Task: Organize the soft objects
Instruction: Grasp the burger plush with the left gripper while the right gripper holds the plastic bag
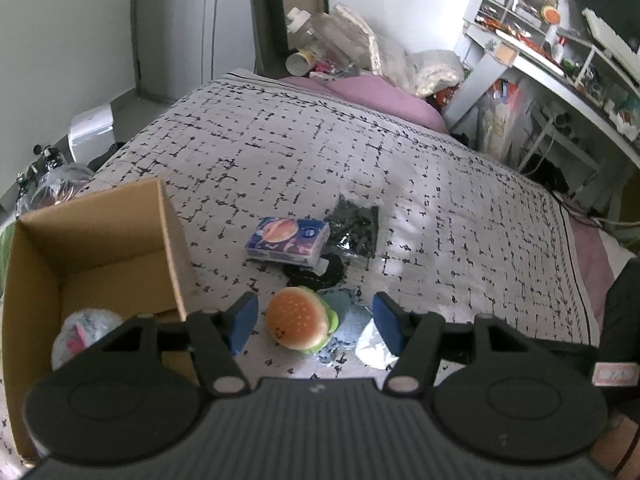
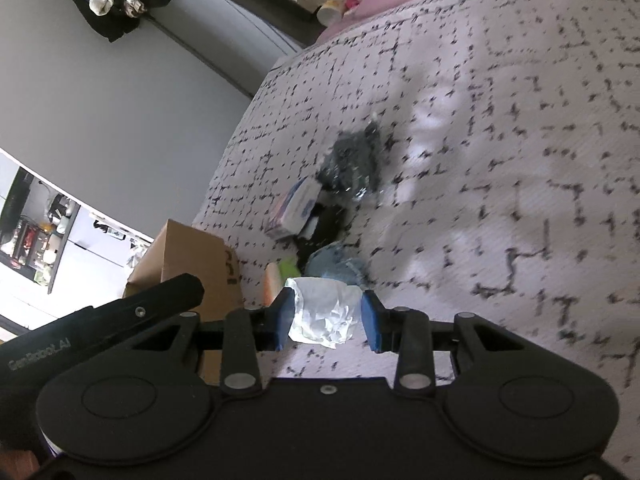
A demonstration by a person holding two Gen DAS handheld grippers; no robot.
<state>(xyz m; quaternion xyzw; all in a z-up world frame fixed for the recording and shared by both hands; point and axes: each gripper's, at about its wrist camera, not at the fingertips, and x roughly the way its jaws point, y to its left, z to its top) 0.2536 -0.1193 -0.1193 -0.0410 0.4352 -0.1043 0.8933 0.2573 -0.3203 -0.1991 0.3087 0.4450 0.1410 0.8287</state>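
Left wrist view shows the burger toy [image 1: 298,317] lying on the patterned bedspread [image 1: 440,184], between the two blue pads of the left gripper [image 1: 316,322], which is spread wide and grips nothing. The pads do not touch the toy. Just beside the toy, on its right, lies a bluish wrapped bundle [image 1: 346,320] and a white crumpled bag [image 1: 374,346].

In the right wrist view the white crumpled bag [image 2: 322,310] sits between the pads of the right gripper [image 2: 326,318]; the pads look close to it, but I cannot tell if they press on it.

To do the pick well, I think the left gripper should come lower until the pads are at the middle of the bun, then close slowly, because the toy looks squashy and may slip out if pinched at its top. Keep the right pad away from the bluish bundle.

The cardboard box [image 1: 168,240] stands open just to the left, with one plastic-wrapped item [image 1: 84,330] already inside. Further away lie a tissue pack [image 1: 288,240] and a dark packet [image 1: 358,226].
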